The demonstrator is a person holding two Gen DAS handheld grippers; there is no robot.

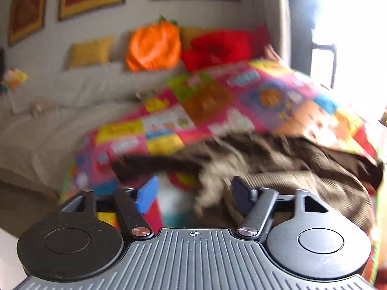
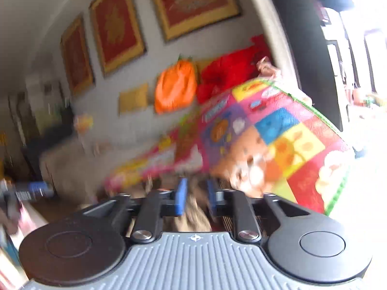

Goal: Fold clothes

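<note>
Left tool (image 1: 193, 193) tilted down, jaws apart, above brown garment (image 1: 278, 159).

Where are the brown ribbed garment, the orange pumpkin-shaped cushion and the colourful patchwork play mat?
brown ribbed garment (image 1: 302, 176): left wrist view, its middle folds.
orange pumpkin-shaped cushion (image 1: 153, 47): left wrist view, its front.
colourful patchwork play mat (image 2: 278, 130): right wrist view, a blue square.

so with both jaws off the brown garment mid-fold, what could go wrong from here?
1. The brown ribbed garment lies bunched on the colourful patchwork play mat; a regrasp could catch several layers.
2. Left gripper jaws are open with nothing between them, so the fold may slump.
3. Both views are motion-blurred; the right gripper may miss the edge, and fabric seems to sit between its jaws.
</note>
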